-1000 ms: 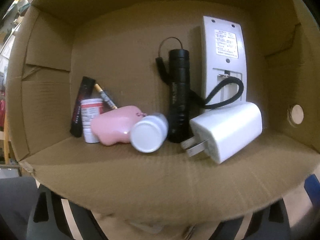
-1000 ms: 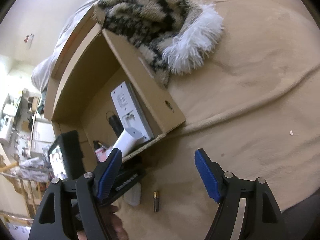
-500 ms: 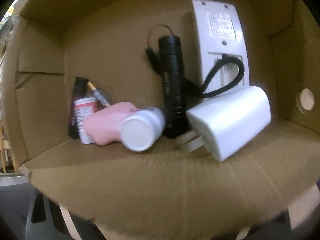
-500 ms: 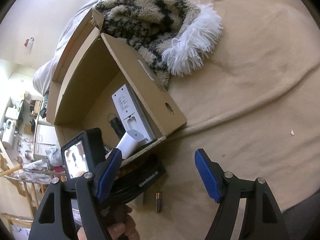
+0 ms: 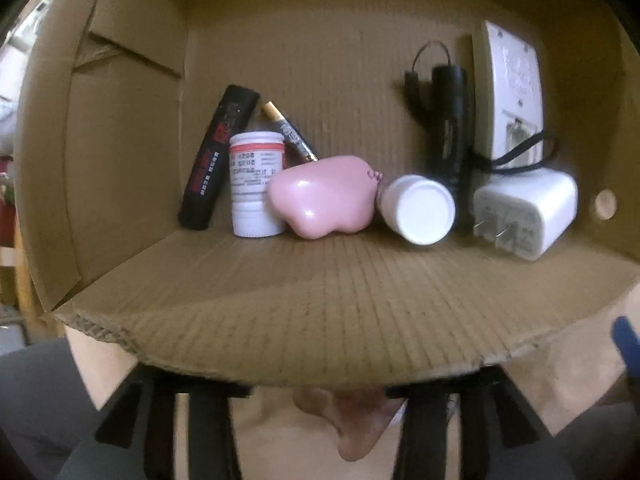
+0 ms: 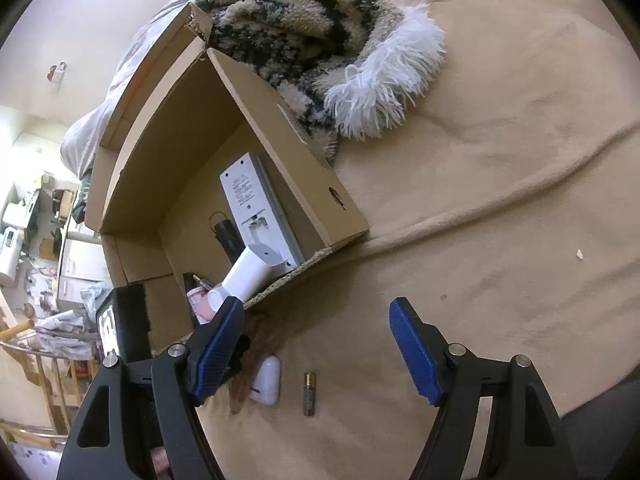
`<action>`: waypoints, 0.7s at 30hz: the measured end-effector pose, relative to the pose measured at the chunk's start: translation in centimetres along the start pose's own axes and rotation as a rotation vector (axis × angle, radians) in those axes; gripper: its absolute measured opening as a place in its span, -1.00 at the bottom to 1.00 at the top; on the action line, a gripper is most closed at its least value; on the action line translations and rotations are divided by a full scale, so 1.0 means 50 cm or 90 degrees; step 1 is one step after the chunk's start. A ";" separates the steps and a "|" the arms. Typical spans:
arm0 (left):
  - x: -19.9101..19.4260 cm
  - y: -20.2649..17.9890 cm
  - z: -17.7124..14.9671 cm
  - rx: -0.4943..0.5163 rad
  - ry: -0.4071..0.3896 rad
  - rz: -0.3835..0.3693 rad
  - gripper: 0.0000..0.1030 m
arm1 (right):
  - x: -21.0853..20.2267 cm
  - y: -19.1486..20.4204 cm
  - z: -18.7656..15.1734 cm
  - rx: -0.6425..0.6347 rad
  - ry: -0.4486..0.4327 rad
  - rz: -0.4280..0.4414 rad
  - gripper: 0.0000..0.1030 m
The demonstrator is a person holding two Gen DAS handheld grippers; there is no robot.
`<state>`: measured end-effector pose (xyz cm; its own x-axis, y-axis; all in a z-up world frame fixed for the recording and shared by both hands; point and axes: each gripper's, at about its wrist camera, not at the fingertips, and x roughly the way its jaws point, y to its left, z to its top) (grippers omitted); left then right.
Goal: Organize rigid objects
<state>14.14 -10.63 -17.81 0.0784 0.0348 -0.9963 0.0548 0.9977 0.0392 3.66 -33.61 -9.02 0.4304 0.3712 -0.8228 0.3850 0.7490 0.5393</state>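
Right tongs agape over blanket, battery beneath

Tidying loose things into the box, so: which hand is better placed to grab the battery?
Right. Its open fingers frame the battery lying on the blanket just ahead. The left gripper, fingers just closing, sits by the white case; whether it grips that is unclear.

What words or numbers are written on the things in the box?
"2025": only a guess, printed upside down on the red-and-white bottle; the digits are blurred.
Black tube: red and white lettering, too blurred to read.
Slim pen-like stick: tiny print, unreadable.
White remote's back label: lines of small print, too small to read.
Black flashlight: faint marking, unreadable.
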 end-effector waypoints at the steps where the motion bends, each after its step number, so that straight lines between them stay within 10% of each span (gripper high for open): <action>1: -0.006 0.004 0.001 -0.001 -0.007 -0.003 0.28 | -0.002 -0.003 0.001 0.003 -0.002 0.001 0.55; 3: -0.019 0.025 0.000 -0.012 -0.022 -0.008 0.56 | -0.005 -0.010 0.005 0.011 -0.005 0.003 0.55; 21: 0.039 -0.151 0.017 -0.070 0.112 0.001 0.87 | 0.004 -0.001 0.014 0.028 0.007 0.052 0.55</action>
<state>14.72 -18.15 -19.96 -0.0971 0.0362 -0.9946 -0.0551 0.9976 0.0416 4.30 -33.96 -9.08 0.4534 0.4357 -0.7776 0.3846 0.6914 0.6116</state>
